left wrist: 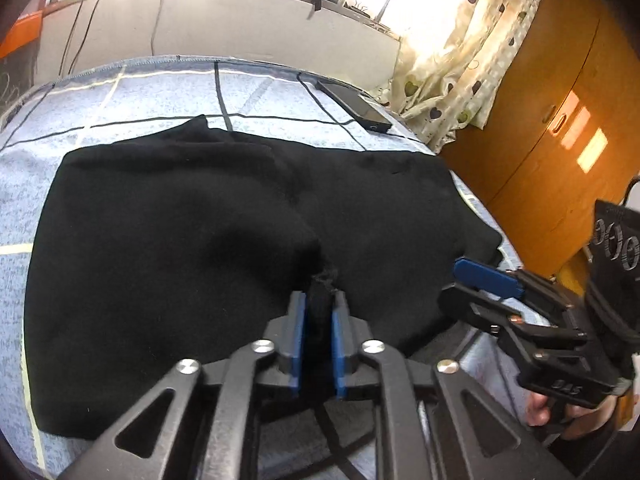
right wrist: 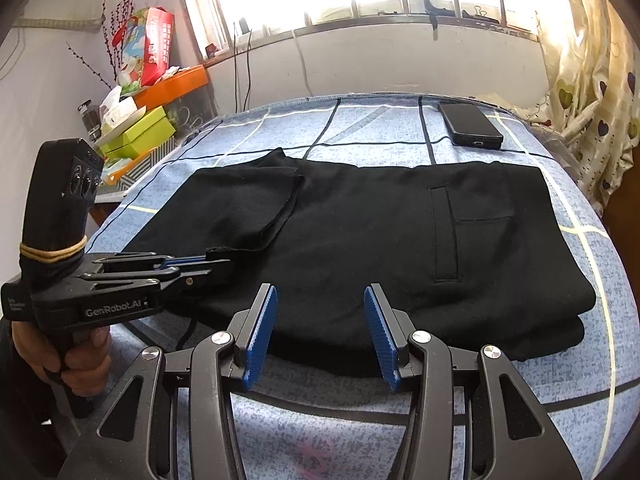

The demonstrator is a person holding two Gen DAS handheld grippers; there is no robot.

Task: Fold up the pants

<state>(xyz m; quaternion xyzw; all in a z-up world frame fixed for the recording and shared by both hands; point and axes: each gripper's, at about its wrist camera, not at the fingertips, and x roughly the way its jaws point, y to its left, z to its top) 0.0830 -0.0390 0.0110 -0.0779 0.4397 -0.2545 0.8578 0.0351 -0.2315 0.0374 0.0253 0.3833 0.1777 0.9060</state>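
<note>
Left wrist view: we are seeing the left tongs [left wrist: 319,300] slightly parted around a pinch of black pants [left wrist: 180,220] lying folded on the bed [right wrist: 580,272]; right tongs [right wrist: 320,300] are gaping, empty.

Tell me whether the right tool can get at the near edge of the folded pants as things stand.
Probably yes. The right tool stands open right over the near edge of the pants, nothing between them. The left tool is off to the side, on the fabric's corner.
</note>
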